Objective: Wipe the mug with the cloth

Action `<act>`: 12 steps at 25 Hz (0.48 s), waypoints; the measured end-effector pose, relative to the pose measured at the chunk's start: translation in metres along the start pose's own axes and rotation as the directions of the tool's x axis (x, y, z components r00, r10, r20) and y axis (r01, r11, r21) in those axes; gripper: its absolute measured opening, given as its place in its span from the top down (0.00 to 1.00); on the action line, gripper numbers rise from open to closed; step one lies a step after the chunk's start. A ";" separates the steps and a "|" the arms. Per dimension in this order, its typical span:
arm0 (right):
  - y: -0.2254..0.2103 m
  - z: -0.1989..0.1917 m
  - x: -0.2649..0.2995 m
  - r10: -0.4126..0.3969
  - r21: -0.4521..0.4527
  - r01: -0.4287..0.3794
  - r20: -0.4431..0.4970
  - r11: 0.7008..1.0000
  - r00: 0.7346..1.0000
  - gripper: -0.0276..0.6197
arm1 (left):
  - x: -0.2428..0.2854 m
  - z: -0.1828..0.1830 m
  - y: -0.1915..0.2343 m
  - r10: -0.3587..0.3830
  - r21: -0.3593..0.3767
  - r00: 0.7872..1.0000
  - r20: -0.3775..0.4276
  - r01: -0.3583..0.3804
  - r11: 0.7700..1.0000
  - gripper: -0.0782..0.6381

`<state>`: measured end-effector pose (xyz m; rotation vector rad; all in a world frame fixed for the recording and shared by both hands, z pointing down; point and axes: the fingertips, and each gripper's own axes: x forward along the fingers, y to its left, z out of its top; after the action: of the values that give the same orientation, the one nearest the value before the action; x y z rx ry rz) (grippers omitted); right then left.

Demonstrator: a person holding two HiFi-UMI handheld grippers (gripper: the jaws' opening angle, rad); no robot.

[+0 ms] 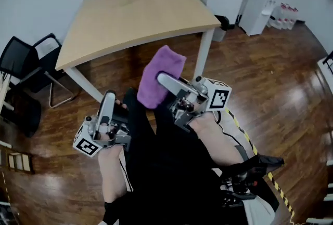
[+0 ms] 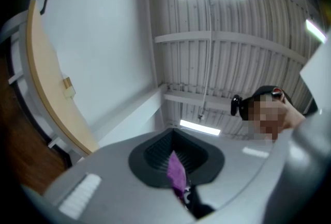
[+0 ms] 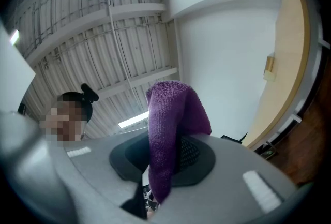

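head view: from above, steeply down, table (image 1: 135, 16) far | gripper views: close, tilted up | shared: cloth (image 1: 161, 76), table

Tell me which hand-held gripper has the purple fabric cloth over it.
The right gripper: the purple cloth drapes over its jaws; the left gripper has no such drape.
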<state>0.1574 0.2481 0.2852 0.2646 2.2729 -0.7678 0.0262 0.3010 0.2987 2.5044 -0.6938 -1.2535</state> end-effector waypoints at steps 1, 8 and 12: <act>-0.001 0.002 -0.003 -0.028 -0.018 0.028 -0.004 0.999 1.000 0.87 | 0.004 -0.004 0.000 -0.004 -0.018 1.000 -0.013 0.004 1.000 0.88; 0.001 0.004 -0.009 -0.078 -0.030 0.079 0.010 0.996 0.997 0.87 | 0.015 -0.009 -0.002 -0.029 -0.066 0.999 -0.031 0.027 0.997 0.88; 0.011 0.008 -0.010 -0.072 -0.004 0.072 0.041 0.997 0.997 0.87 | 0.021 -0.012 -0.001 -0.056 -0.105 0.998 -0.031 0.052 0.993 0.88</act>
<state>0.1734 0.2525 0.2831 0.1637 2.2565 -0.7966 0.0468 0.2908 0.2911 2.4684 -0.5415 -1.2291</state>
